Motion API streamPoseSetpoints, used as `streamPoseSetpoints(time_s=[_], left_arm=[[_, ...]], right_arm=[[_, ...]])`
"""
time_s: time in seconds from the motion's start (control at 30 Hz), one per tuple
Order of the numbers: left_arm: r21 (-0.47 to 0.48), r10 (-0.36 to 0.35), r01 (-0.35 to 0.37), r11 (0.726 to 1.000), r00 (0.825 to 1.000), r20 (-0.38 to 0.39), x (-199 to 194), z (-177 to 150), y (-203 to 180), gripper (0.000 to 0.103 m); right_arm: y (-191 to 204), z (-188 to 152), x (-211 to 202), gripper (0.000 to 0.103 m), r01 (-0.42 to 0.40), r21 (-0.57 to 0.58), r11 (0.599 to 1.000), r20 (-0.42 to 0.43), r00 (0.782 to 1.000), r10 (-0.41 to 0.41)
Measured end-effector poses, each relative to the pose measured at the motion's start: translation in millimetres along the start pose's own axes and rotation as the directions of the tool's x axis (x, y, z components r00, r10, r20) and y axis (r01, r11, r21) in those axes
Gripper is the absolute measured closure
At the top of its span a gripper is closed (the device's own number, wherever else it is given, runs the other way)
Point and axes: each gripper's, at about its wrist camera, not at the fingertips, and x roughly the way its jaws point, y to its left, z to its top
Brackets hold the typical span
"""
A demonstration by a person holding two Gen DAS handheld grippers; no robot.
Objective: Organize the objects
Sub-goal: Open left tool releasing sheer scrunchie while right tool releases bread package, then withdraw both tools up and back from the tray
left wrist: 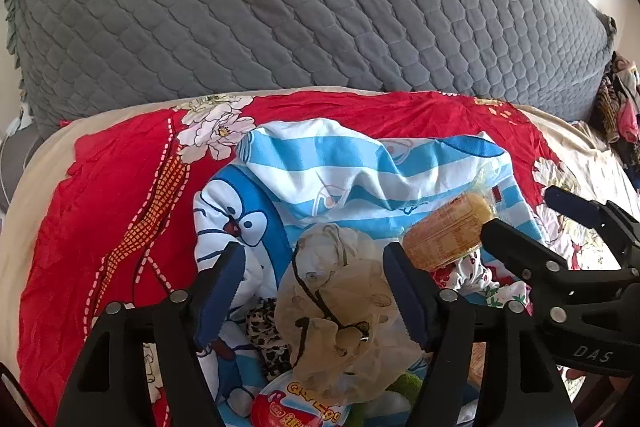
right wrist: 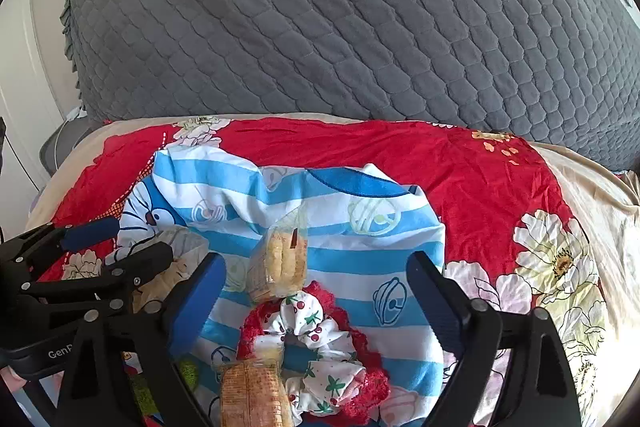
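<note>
1. Nearest in the left wrist view, the left gripper stands with its jaws apart over a crumpled clear plastic bag; the blue pads do not press on the bag, which lies between them.
2. Below that bag, at the near edge, a round red snack lid with yellow letters shows, and a leopard-print piece of cloth lies just left of it.
3. In the right wrist view, the right gripper is wide open, with nothing clamped. Between its fingers lie a white cherry-print scrunchie with red lace trim and, at the near edge, a wrapped orange-labelled cracker pack touching the scrunchie's left side.
4. Just beyond the scrunchie, a second clear-wrapped pack of yellow biscuits stands on end, tilted a little, its base touching the scrunchie's far rim.
5. All of this rests on a blue-and-white striped cartoon cloth, crumpled, with a blue cat face at its left.
6. The striped cloth lies on a red floral bedspread with white flowers to the right.
7. Farthest, a grey quilted cover rises behind the bedspread across the whole width.
8. At the far right of the left wrist view, a dark pile of clothes sits beside the grey cover.
</note>
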Motion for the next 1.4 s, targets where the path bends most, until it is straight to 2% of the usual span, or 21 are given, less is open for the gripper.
streamPoseSetpoints(time_s=[0.1, 0.47, 1.4], left_arm=[[0.005, 0.007, -0.007, 1.0, 1.0, -0.001, -1.3, -0.5, -1.0, 0.029], [0.0, 0.022, -0.022, 1.0, 1.0, 0.005, -9.6, -2.9, -2.1, 0.024], [0.005, 0.023, -0.023, 1.0, 0.999, 0.023, -49.1, -12.6, -9.7, 0.021]], right_arm=[[-1.5, 0.0, -1.7, 0.002, 0.005, 0.004, 1.0, 0.005, 1.0, -0.005], [-5.6, -5.1, -8.0, 0.001, -0.01, 0.031, 0.999, 0.01, 1.0, 0.01], [-2.5, -17.7, -50.8, 0.001, -0.004, -0.013, 1.0, 0.022, 1.0, 0.005]])
